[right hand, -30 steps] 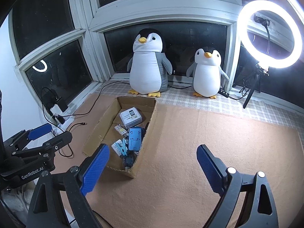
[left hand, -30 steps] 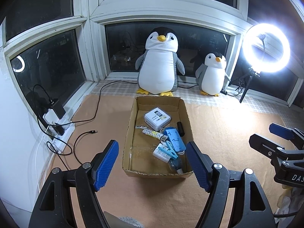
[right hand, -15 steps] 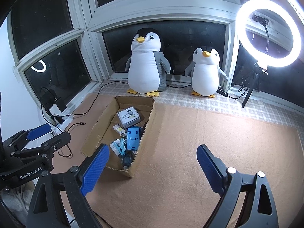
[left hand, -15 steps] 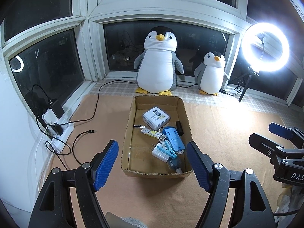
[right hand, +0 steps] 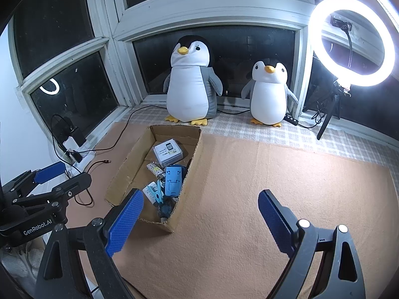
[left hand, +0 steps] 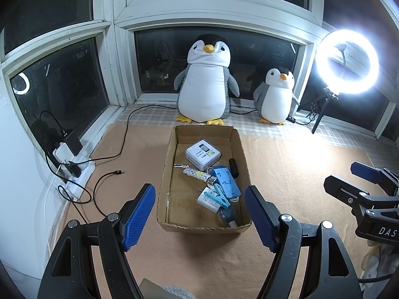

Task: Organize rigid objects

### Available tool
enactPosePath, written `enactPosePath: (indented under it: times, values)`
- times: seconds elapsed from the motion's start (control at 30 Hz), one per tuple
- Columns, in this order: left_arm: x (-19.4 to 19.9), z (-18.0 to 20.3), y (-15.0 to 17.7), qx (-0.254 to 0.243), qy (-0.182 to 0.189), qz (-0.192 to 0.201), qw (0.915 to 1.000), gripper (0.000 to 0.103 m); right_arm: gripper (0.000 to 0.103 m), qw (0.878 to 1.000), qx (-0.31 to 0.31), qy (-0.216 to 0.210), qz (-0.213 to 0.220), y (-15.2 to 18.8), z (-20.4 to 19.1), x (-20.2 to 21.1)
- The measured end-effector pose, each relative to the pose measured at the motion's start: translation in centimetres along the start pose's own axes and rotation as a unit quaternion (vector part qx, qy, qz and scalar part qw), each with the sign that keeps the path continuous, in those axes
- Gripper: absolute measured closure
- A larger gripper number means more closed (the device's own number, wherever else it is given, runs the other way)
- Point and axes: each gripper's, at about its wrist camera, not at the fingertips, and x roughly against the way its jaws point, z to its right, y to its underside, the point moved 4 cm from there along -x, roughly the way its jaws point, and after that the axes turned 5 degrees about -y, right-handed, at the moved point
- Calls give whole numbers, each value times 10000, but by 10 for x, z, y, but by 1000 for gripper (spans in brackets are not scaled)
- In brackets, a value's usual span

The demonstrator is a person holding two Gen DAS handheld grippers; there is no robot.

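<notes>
Tan mat [left hand: 286,164]: one cardboard box [left hand: 166,174], two plush penguins [left hand: 207,82].

Brown corrugated cardboard box [left hand: 203,225] holds a white square tin [left hand: 203,155], a bright blue plastic stand [left hand: 225,180] and a light-blue clothes peg [left hand: 216,195]. Orange-tan mat [right hand: 249,199]; pale checked cloth [right hand: 324,139]. Gripper pads [left hand: 139,214] dark blue, ribbed.

The left gripper [left hand: 200,215] is pointing forward and downward, its jaws standing wide apart and holding nothing. The right gripper [right hand: 200,221] is hovering beside it, also wide apart and empty.
</notes>
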Motion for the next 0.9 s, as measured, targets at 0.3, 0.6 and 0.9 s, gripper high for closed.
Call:
enactPosePath:
  times: [0.3, 0.6, 0.9]
  values:
    - [0, 0, 0, 7, 6, -4, 10000, 26, 12, 10000, -10, 6, -12, 1, 1, -1]
    - [0, 1, 1, 26, 30, -20, 10000, 26, 12, 10000, -14, 2, -19, 0, 1, -1]
    - [-2, 1, 2, 29, 36, -55, 10000, 22, 12, 9999, -103, 47, -74, 7, 0, -5]
